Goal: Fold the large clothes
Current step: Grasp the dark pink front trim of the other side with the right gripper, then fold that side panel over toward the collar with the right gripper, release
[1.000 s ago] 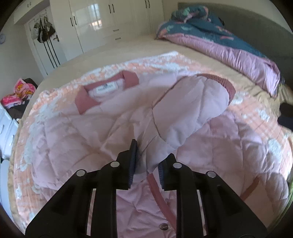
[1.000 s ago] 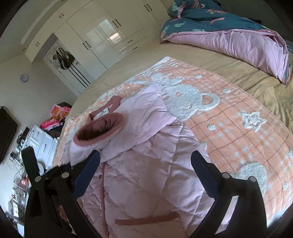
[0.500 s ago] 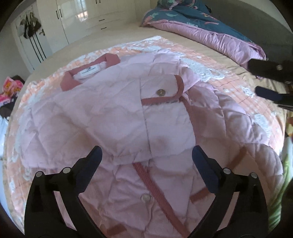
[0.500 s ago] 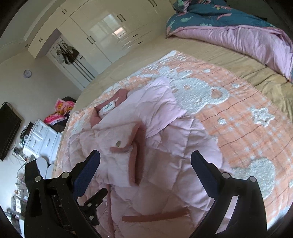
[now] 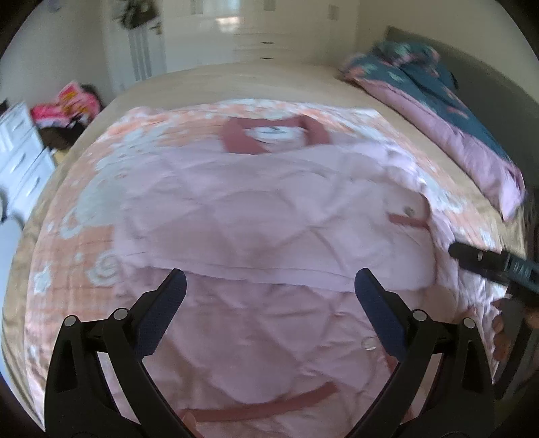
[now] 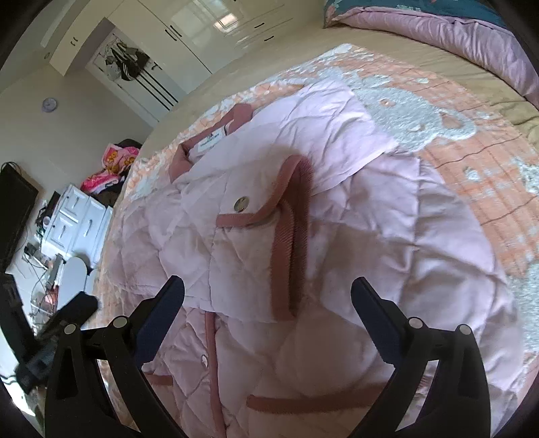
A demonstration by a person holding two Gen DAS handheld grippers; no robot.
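A pink quilted jacket (image 5: 269,236) with dark pink trim lies spread on an orange patterned blanket (image 5: 84,209) on the bed. Both sleeves are folded across its body; the cuff with a snap button (image 6: 241,204) lies on top in the right wrist view, where the jacket (image 6: 370,252) fills the middle. My left gripper (image 5: 269,286) is open and empty above the jacket's lower half. My right gripper (image 6: 266,289) is open and empty above the folded sleeve; it also shows in the left wrist view (image 5: 492,266) at the right edge.
A bundled teal and pink duvet (image 5: 454,111) lies at the bed's far right. White wardrobes (image 6: 209,30) stand along the far wall. A white drawer unit (image 6: 74,222) and a heap of pink clothes (image 5: 64,104) sit left of the bed.
My left gripper let go of the sleeve, which now lies folded across the jacket, opened wide and swung left. My right gripper stayed open and moved closer over the folded sleeve.
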